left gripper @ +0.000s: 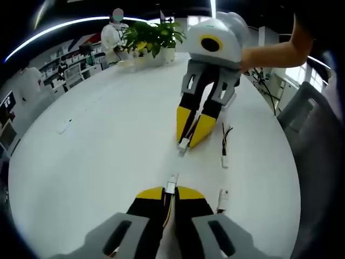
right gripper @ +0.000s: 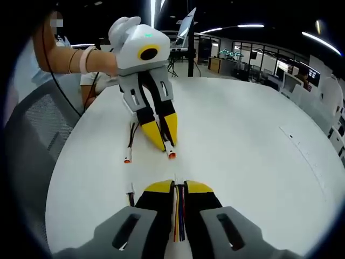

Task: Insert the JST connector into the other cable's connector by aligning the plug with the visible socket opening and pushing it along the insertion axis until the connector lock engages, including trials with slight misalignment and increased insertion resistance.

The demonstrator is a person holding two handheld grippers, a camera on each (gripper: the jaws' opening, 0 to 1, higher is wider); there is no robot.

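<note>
JST connector [left gripper: 171, 186] sticks out from my left gripper [left gripper: 170, 195], whose jaws are clamped on its cable. My right gripper [left gripper: 187, 139] pinches the other cable's connector [left gripper: 184, 144] the same way, facing it across a gap above the white table [left gripper: 97, 162]. Two spare cables [left gripper: 225, 145] lie just beside them, near a potted plant [left gripper: 151, 38] at the far edge.

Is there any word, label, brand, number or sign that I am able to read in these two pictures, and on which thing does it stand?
None can be read.
Wall panels behind the round white table: shapes too blurred to read.
Left claw and right claw: no lettering visible.
Cable connectors: no marking legible.
</note>
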